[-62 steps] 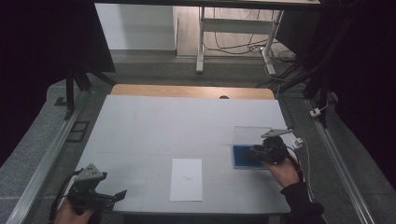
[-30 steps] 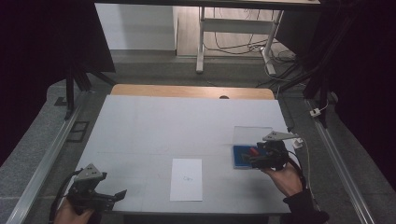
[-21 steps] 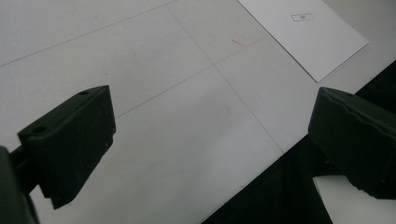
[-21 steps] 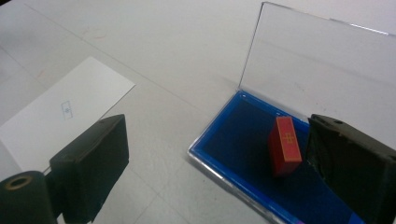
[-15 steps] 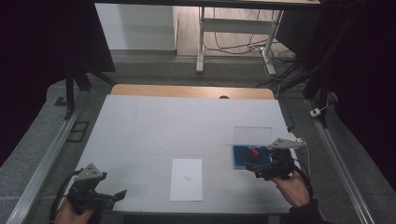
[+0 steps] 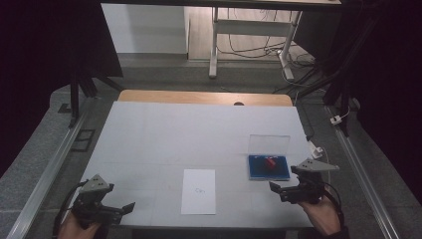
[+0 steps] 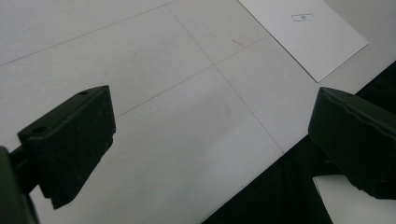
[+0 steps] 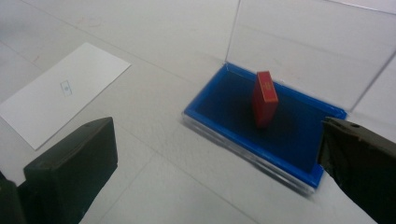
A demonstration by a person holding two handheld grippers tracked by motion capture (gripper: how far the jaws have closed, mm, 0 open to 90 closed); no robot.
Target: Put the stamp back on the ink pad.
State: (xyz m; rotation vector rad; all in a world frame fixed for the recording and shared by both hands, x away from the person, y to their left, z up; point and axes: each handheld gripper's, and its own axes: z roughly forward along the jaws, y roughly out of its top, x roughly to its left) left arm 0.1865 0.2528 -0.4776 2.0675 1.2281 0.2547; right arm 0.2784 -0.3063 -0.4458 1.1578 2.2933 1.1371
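Observation:
A blue case (image 6: 268, 168) (image 8: 233, 116) with its clear lid (image 6: 269, 144) (image 8: 317, 51) standing up lies at the right of the white table. A small red block (image 6: 270, 163) (image 8: 265, 99) stands on end inside it. My right gripper (image 6: 279, 191) (image 8: 219, 172) sits just in front of the case, apart from it. Its jaws have just been opening and now stand wide open with nothing between them. My left gripper (image 6: 122, 211) (image 7: 210, 149) rests open and empty at the table's near left corner.
A white sheet of paper (image 6: 199, 191) (image 7: 303, 32) (image 8: 60, 91) with a small printed mark lies near the front middle. The table's front edge (image 7: 261, 172) runs just under the left jaws. A wooden strip (image 6: 204, 97) borders the far side.
My right gripper has drawn back from the blue case toward the near edge with its jaws widening, and the red block stands free in the case. The left gripper has not moved.

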